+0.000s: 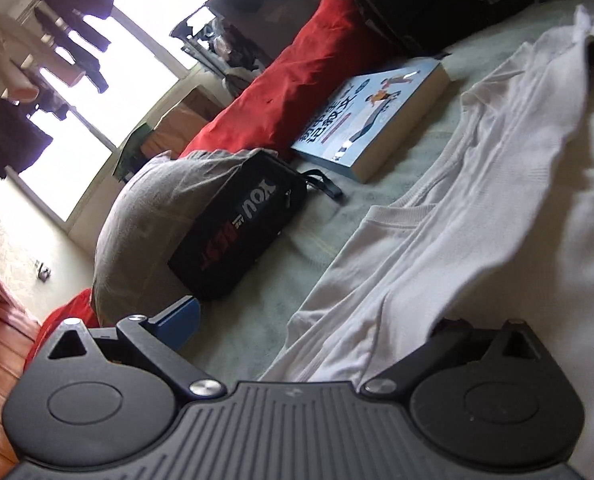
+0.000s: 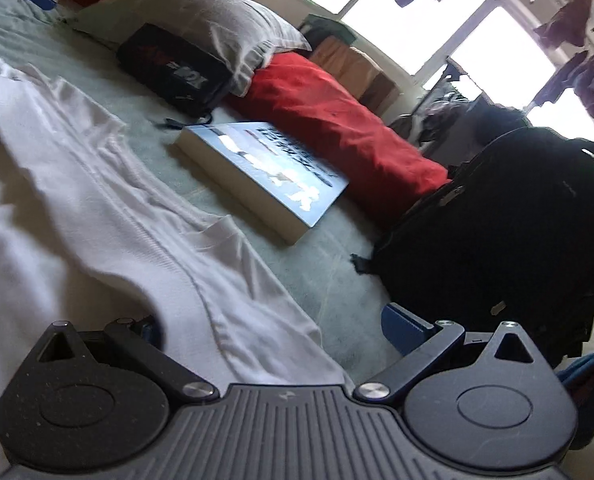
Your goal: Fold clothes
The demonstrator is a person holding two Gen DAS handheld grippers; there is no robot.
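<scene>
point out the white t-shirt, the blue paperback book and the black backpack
white cotton t-shirt (image 1: 397,216), left wrist view, ribbed neckline
blue paperback book (image 2: 269,176), right wrist view, front cover
black fabric backpack (image 2: 509,232), right wrist view, front panel

Left tool (image 1: 309,320) and right tool (image 2: 273,320) both spread wide.

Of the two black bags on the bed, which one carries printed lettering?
The small black pouch leaning on the grey pillow; it shows white and red lettering. The big black backpack past the book looks plain.
</scene>
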